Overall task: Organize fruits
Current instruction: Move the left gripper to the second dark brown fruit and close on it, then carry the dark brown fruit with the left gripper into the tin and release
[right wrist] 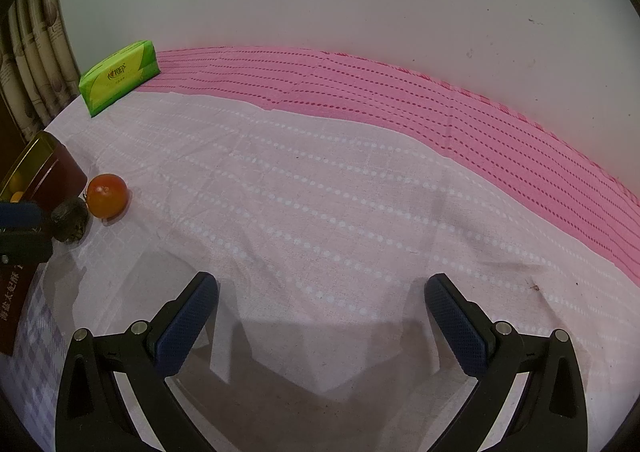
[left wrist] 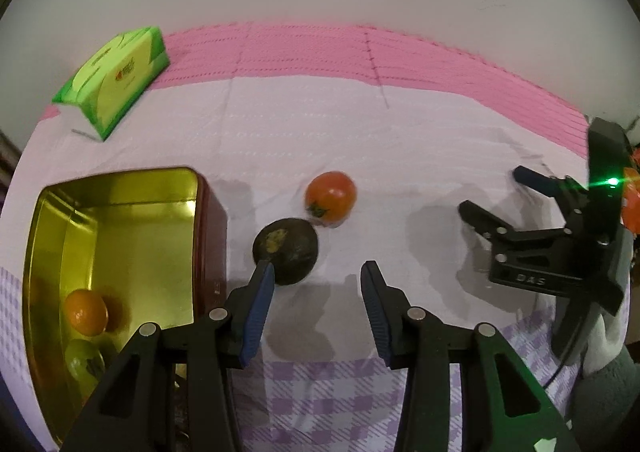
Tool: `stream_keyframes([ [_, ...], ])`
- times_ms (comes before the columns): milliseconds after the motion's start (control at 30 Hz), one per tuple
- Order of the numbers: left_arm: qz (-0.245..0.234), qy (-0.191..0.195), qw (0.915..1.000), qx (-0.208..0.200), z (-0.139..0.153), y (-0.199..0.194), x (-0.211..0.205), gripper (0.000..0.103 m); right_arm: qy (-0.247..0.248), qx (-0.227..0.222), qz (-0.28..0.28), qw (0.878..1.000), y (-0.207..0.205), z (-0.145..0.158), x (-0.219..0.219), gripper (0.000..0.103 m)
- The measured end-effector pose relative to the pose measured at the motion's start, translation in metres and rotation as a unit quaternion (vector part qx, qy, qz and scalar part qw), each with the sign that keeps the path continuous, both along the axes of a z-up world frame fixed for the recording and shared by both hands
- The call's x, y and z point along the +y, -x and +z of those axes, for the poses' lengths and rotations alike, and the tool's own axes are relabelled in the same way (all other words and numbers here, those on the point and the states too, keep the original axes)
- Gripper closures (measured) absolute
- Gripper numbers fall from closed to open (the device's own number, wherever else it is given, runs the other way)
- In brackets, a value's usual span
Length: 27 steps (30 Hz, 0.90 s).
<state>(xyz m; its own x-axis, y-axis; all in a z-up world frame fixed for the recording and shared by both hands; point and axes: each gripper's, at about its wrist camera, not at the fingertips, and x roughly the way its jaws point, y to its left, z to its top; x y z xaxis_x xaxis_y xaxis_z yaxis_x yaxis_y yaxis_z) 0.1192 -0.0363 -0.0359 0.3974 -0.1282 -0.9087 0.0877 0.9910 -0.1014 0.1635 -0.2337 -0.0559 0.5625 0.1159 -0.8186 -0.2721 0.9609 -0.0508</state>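
Jaws of both grippers stand apart and hold nothing: left gripper (left wrist: 318, 272) hangs beside a dark, rough round fruit (left wrist: 286, 250), its left pad overlapping the fruit's near edge; right gripper (right wrist: 320, 284) spreads wide over bare dotted cloth (right wrist: 320, 180). Smooth tomato (left wrist: 331, 197) lies just beyond; gold-lined tin (left wrist: 120, 188) at left holds an orange (left wrist: 86, 312)

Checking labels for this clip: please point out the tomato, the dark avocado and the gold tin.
tomato (left wrist: 330, 196), left wrist view, middle of its red skin
dark avocado (left wrist: 290, 248), left wrist view, middle of its top
gold tin (left wrist: 120, 176), left wrist view, far rim
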Motion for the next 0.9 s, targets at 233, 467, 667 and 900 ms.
stream_keyframes([
  [233,0.018,-0.010,0.9998,0.003,-0.010,-0.010,0.003,0.058,0.000,0.000,0.000,1.000,0.000,0.000,0.000,0.000],
  [467,0.010,-0.027,0.9996,0.000,-0.012,-0.023,-0.003,0.055,0.000,0.000,0.000,1.000,0.000,0.000,0.000,0.000],
  [667,-0.005,-0.027,0.9996,0.001,-0.011,-0.024,-0.006,0.063,0.000,0.000,0.000,1.000,0.000,0.000,0.000,0.000],
  [900,-0.012,-0.030,0.9995,0.003,-0.011,-0.024,-0.008,0.069,0.000,0.000,0.000,1.000,0.000,0.000,0.000,0.000],
])
